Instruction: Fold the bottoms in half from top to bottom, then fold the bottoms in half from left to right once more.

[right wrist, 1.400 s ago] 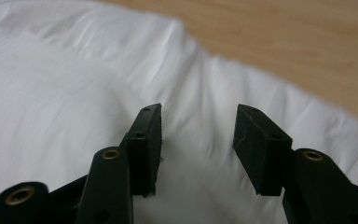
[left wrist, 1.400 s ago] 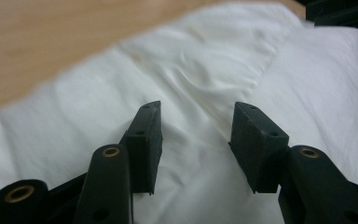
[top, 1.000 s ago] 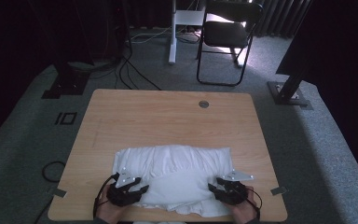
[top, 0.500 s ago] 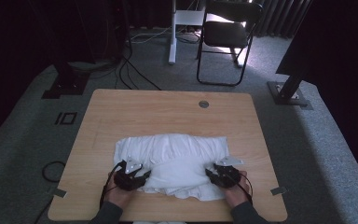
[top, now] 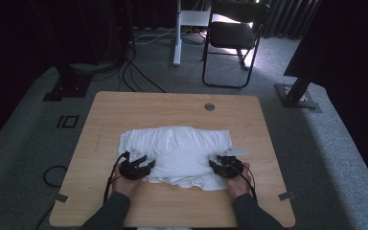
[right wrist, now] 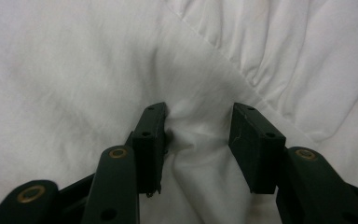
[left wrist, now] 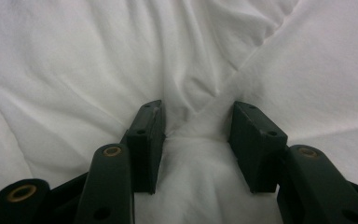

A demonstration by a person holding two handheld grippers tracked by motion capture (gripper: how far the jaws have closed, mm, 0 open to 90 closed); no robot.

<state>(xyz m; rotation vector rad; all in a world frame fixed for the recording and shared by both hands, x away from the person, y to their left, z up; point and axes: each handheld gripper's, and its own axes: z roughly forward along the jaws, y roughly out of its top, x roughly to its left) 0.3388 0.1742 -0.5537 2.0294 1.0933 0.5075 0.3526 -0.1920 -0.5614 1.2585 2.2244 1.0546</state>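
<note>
Both grippers, left gripper [top: 146,166], right gripper [top: 216,166], apparently pinching bunched white cloth [top: 182,148]

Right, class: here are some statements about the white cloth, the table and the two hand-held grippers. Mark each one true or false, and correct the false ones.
1. A white cloth lies on a wooden table. True.
2. The left hand-held gripper is at the cloth's far edge. False: it is at the near edge, on the left.
3. The right hand-held gripper has bunched cloth between its jaws. True.
4. A black chair stands on the floor beyond the table. True.
5. The cloth is folded into a small neat square. False: it is spread wide and wrinkled.
</note>
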